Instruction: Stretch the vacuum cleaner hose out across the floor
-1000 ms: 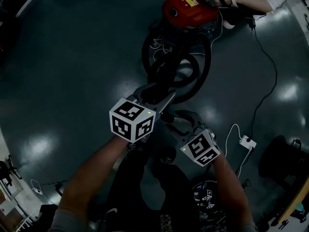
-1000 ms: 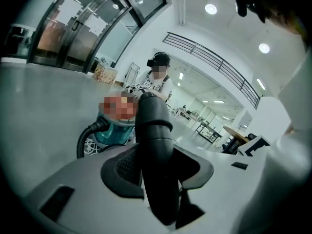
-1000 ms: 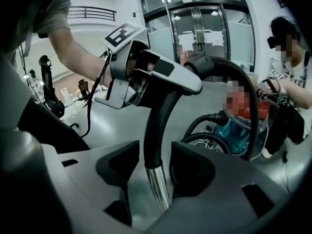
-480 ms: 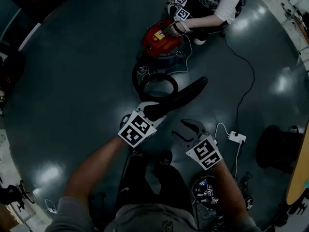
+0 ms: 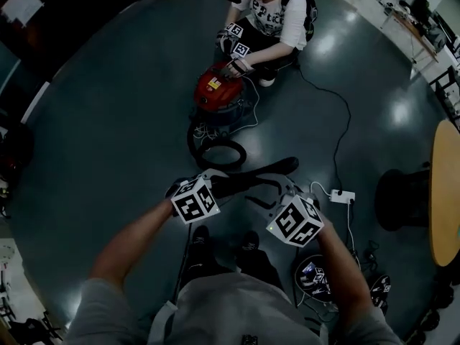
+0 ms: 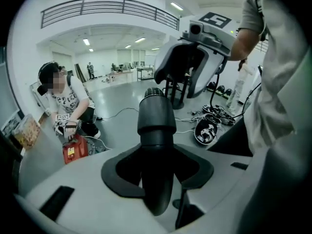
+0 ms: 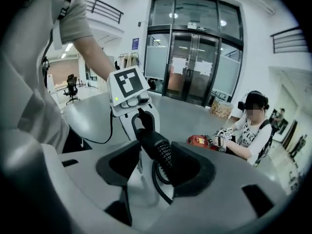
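Lifted higher, left hand-held gripper (image 6: 157, 170), right hand-held gripper (image 7: 157, 167), clamping one hose (image 5: 253, 180)

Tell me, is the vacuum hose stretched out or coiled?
Partly coiled: the hose loops on the floor by the red vacuum cleaner; the left gripper and right gripper hold its end raised.

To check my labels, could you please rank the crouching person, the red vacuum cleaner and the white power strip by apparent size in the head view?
1. crouching person
2. red vacuum cleaner
3. white power strip, smallest despite lying nearer the camera
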Available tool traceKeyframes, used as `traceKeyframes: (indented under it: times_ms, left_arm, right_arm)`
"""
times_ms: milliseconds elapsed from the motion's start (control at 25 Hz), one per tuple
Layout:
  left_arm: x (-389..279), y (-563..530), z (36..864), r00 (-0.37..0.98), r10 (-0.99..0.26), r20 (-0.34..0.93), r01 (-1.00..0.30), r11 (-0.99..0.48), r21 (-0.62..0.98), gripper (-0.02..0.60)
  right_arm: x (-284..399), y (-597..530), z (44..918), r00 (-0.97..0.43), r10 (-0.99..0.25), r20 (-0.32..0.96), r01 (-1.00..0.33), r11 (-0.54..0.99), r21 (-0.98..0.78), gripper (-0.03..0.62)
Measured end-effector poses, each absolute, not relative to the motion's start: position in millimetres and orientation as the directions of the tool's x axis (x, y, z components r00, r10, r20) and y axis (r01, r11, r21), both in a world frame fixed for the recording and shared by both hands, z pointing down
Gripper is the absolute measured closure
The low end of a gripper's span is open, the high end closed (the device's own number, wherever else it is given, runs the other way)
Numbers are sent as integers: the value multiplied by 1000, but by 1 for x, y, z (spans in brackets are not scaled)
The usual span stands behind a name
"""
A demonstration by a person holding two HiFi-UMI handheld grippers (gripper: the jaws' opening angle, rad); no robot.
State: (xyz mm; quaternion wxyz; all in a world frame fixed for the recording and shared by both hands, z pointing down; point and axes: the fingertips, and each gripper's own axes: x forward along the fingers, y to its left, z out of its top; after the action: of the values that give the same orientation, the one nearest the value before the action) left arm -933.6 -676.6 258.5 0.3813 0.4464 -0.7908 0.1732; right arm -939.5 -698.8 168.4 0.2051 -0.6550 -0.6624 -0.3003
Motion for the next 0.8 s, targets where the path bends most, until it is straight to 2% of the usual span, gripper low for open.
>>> traceKeyframes:
  times_ms: [120, 240, 360, 480, 680, 800]
  left_arm:
    - [-910, -676, 242, -223, -601, 768, -902, 426, 71, 413]
    - [-888, -672, 226, -151, -618, 772, -944, 322, 73, 413]
    - [-866, -661, 214, -89, -609, 788, -968, 239, 76, 413]
    - [-845, -648, 201, -53, -609, 791, -979, 188, 78, 413]
    - [-825, -633, 186, -51, -609, 791, -990, 135, 40, 413]
    - [-816, -619, 185, -83, -621, 780, -993, 118, -12, 411]
  right_arm:
    - [-919, -685, 154, -49, 691, 721, 975, -123, 185, 403]
    - [-894, -677, 154, 9, 582, 813, 963, -224, 150, 355]
    - [-872, -669, 164, 27, 478, 878, 958, -263, 114, 352]
    - [-853, -651, 174, 22, 442, 897, 965, -242, 96, 352]
    - [-837, -629, 180, -96, 408, 908, 966, -182, 184, 367]
    - [-825, -615, 176, -132, 447, 885, 975, -103, 198, 372]
